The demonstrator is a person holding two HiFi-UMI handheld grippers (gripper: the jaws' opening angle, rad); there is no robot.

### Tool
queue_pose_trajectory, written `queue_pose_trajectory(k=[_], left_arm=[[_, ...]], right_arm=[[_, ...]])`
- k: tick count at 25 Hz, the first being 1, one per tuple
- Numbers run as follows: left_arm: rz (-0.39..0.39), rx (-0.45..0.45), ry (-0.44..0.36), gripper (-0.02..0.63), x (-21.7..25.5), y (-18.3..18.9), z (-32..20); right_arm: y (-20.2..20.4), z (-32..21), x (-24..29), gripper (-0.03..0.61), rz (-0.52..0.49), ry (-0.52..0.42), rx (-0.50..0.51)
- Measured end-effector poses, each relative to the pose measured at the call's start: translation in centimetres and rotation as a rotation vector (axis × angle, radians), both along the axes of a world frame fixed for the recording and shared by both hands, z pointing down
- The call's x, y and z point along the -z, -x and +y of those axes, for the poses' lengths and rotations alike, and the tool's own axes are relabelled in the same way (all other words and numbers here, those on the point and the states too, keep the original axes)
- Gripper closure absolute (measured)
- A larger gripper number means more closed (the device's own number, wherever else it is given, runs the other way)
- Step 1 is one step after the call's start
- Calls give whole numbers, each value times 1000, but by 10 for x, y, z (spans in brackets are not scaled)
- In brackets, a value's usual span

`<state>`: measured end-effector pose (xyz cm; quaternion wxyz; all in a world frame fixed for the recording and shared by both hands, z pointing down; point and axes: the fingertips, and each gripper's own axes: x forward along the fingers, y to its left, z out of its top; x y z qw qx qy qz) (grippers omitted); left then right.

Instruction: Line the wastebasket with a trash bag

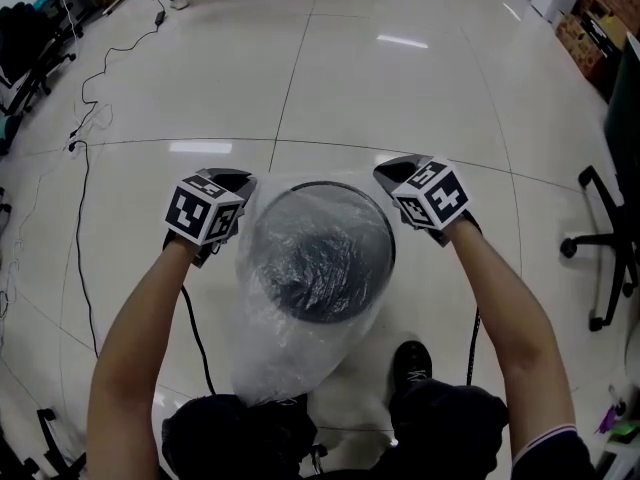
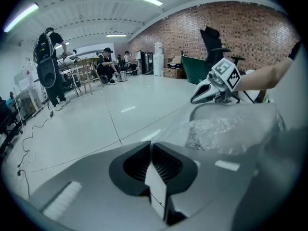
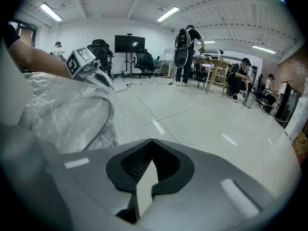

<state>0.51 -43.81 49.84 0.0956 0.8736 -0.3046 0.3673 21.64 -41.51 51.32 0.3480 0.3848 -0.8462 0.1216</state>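
Clear plastic trash bag [image 1: 285,353] is draping over the black wastebasket [image 1: 332,184] on the floor. Its mouth is stretching sideways between the left gripper [image 1: 244,182] and right gripper [image 1: 386,174], both clamping its edges shut, equally near the rim.

- The left arm [image 1: 140,338] and right arm [image 1: 512,303] stretch forward and down, roughly parallel.
- The left gripper [image 1: 243,180] slants downward, jaws pressed together on the left edge of the trash bag [image 1: 300,343].
- The right gripper [image 1: 386,173] slants the same way, jaws closed on the bag's opposite edge.
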Motion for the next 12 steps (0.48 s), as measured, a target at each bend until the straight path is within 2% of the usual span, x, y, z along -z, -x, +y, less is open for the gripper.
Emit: queue_pose_trajectory(k=[12], left_arm=[[57,40,107,601,-71,14,-20]], right_arm=[[13,-32,-69,577,-8,57,64]])
